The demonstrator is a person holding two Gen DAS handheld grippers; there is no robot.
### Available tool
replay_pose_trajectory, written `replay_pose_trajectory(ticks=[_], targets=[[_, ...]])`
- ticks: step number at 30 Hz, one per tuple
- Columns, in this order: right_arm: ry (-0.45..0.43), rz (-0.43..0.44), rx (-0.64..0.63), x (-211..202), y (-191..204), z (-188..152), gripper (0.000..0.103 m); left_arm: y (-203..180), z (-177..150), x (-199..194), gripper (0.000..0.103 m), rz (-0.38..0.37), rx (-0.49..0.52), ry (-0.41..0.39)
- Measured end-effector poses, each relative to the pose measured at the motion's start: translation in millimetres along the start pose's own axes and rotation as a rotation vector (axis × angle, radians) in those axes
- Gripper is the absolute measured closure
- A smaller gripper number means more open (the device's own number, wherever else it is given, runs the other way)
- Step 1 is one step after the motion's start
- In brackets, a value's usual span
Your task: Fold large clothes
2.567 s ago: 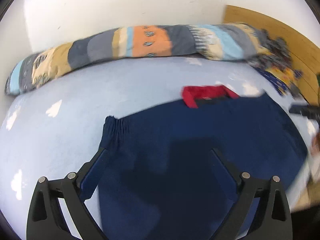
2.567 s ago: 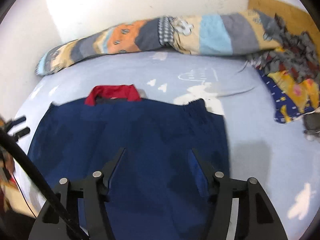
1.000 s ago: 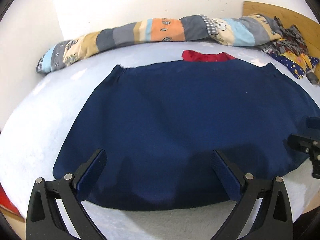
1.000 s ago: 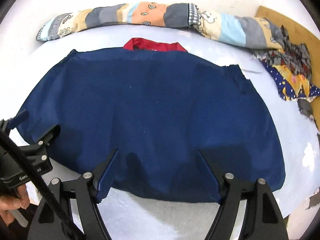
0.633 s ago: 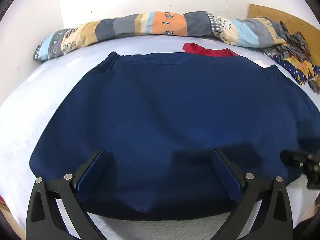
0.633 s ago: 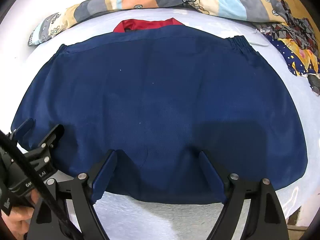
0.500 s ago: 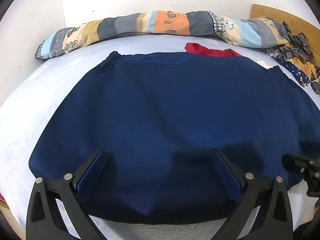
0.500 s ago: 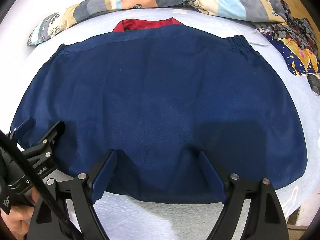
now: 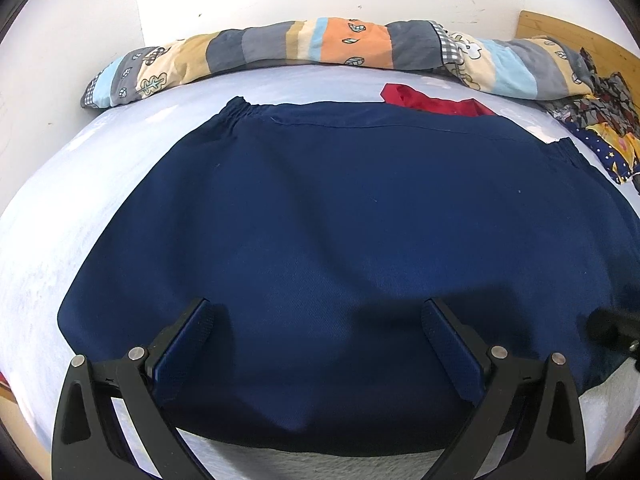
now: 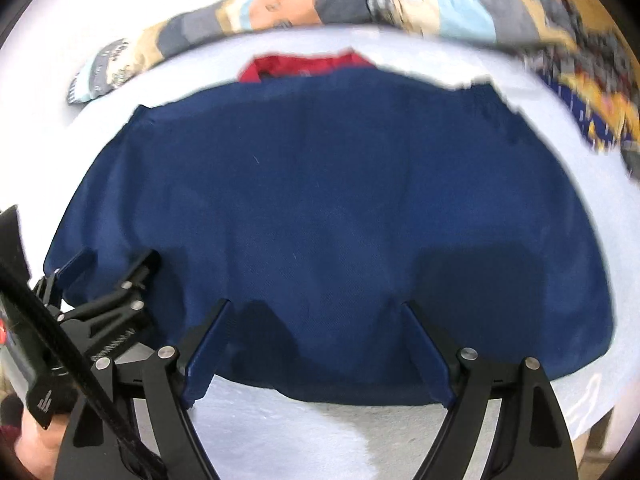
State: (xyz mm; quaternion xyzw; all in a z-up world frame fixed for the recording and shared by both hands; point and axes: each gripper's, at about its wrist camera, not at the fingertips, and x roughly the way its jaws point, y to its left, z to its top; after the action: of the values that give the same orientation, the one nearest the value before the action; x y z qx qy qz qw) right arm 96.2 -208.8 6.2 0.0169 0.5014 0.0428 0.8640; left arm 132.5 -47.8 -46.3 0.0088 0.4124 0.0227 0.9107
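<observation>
A large navy blue garment (image 9: pixel 340 240) lies spread flat on the pale blue bed (image 9: pixel 60 216), with a red collar (image 9: pixel 432 102) showing at its far edge. It also fills the right wrist view (image 10: pixel 328 200), red collar (image 10: pixel 304 65) at the top. My left gripper (image 9: pixel 316 320) is open and empty, its fingers hovering over the garment's near hem. My right gripper (image 10: pixel 316 316) is open and empty over the near hem too. The left gripper (image 10: pixel 108 268) shows at the left of the right wrist view, over the garment's left corner.
A long patchwork bolster (image 9: pixel 320 52) lies along the far wall. A heap of patterned clothes (image 9: pixel 600 120) sits at the far right by a wooden headboard (image 9: pixel 580 36). The bed's near edge (image 10: pixel 320 432) lies just under the grippers.
Both grippers have dropped lower and closer to the garment's near hem. The right wrist view is blurred by motion. The garment lies as before.
</observation>
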Motion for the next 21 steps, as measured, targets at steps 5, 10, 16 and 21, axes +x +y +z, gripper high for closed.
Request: replay_pose_trajectory(ticks=[5, 10, 16, 21], targets=[[0.048, -0.026, -0.055, 17.0, 12.7, -5.1, 0.016, -0.8, -0.7, 0.9, 0.0, 0.009, 0.002, 0.001], [0.068, 0.071, 0.024, 17.4, -4.6, 2.3, 0.018, 2.9, 5.4, 1.5, 0.0, -0.017, -0.006, 0.029], [-0.069, 0.151, 0.25, -21.9, -86.6, 34.3, 0.021, 26.8, 21.7, -1.6, 0.0, -0.018, -0.105, 0.028], [-0.112, 0.219, 0.493, -38.8, -202.7, 36.9, 0.021, 36.1, 23.4, 10.2, 0.0, -0.025, -0.158, 0.083]])
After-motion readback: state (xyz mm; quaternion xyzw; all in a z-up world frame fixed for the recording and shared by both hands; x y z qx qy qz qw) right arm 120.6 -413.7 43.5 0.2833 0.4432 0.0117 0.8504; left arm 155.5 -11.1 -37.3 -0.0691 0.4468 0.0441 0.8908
